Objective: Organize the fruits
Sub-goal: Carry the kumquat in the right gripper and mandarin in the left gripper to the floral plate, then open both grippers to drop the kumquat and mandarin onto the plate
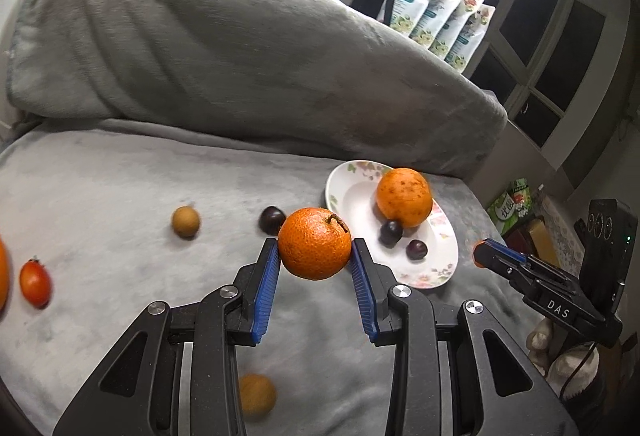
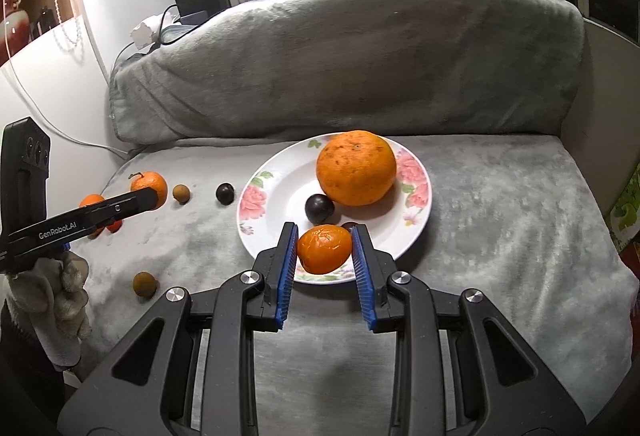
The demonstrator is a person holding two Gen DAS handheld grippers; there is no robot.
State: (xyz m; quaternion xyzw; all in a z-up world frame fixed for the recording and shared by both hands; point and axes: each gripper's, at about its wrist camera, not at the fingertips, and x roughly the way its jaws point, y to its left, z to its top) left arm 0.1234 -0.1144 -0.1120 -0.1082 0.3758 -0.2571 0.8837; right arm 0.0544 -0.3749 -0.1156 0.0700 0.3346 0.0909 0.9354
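My left gripper point(image 1: 315, 250) is shut on a stemmed mandarin point(image 1: 314, 243) and holds it above the grey blanket, left of the flowered plate point(image 1: 440, 268). My right gripper point(image 2: 324, 236) is shut on a small smooth orange fruit point(image 2: 324, 249) over the near rim of the plate point(image 2: 272, 191). The plate holds a large orange point(image 2: 356, 167) and two dark plums point(image 2: 319, 207). In the right wrist view the left gripper point(image 2: 146, 197) shows at far left with the mandarin point(image 2: 154, 185).
Loose on the blanket are two brown longans point(image 1: 186, 222) point(image 1: 256, 394), a dark plum point(image 1: 272, 220), a red cherry tomato point(image 1: 35, 282) and an orange at the left edge point(image 1: 3, 276). A blanket-covered backrest point(image 1: 240, 55) rises behind. Packets stand on the sill point(image 1: 440, 19).
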